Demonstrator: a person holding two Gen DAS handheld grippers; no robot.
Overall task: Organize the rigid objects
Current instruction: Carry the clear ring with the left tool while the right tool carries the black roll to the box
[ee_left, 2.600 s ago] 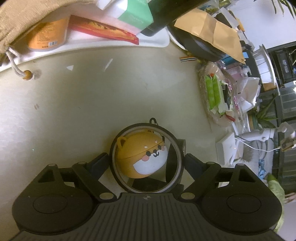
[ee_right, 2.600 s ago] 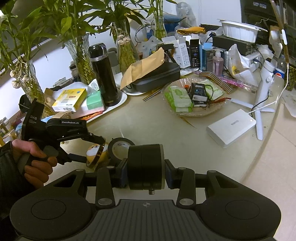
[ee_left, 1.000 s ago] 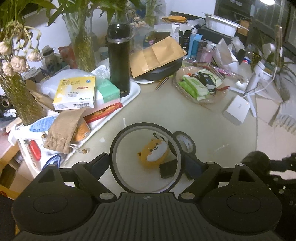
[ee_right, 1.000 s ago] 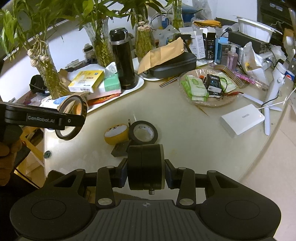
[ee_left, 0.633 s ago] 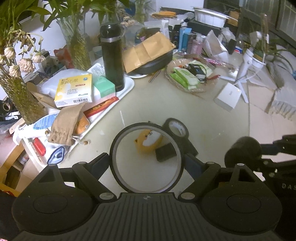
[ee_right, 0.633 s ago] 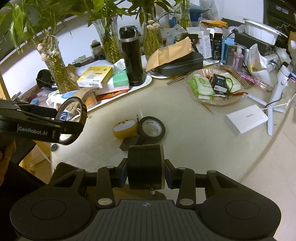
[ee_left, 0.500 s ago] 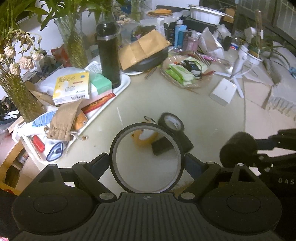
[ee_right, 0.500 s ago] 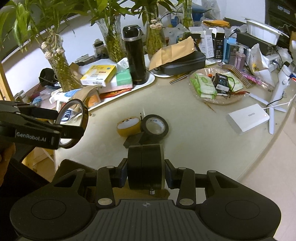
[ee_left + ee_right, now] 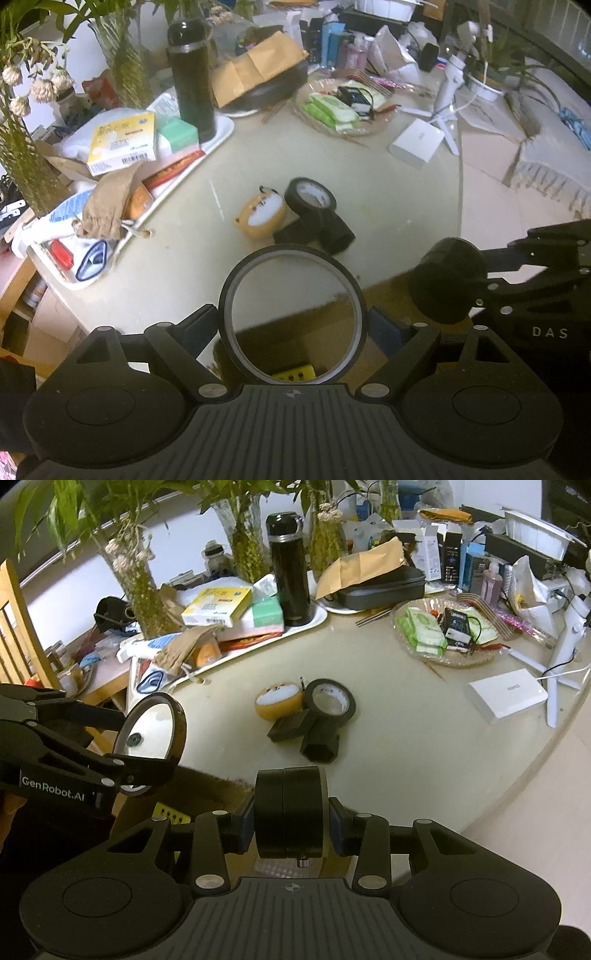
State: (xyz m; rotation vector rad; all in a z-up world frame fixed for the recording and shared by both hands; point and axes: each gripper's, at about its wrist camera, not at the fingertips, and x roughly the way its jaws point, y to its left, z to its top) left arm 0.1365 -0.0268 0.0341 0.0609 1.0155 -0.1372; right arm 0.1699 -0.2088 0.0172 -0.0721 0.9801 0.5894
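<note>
My left gripper (image 9: 293, 325) is shut on a round black-rimmed glass disc (image 9: 291, 255), held upright past the table's near edge; in the right wrist view the disc (image 9: 149, 731) hangs at the left. My right gripper (image 9: 291, 832) is shut on a thick black cylinder (image 9: 291, 805), which shows at the right of the left wrist view (image 9: 448, 284). On the table lie an orange dog-faced case (image 9: 260, 218), a black tape roll (image 9: 310, 197), a black hexagonal piece (image 9: 334, 233) and a flat black block (image 9: 291, 233), all close together and apart from both grippers.
An open cardboard box (image 9: 207, 786) with something yellow inside sits below both grippers. A white tray (image 9: 221, 129) with boxes, a tan pouch and a black flask (image 9: 192, 74) stands at the back left. A basket of packets (image 9: 343, 107), a white box (image 9: 415, 142) and plant vases crowd the back.
Both grippers have drawn back from the table with their loads. The case and tape roll now lie farther off, and the cardboard box has come into view beneath.
</note>
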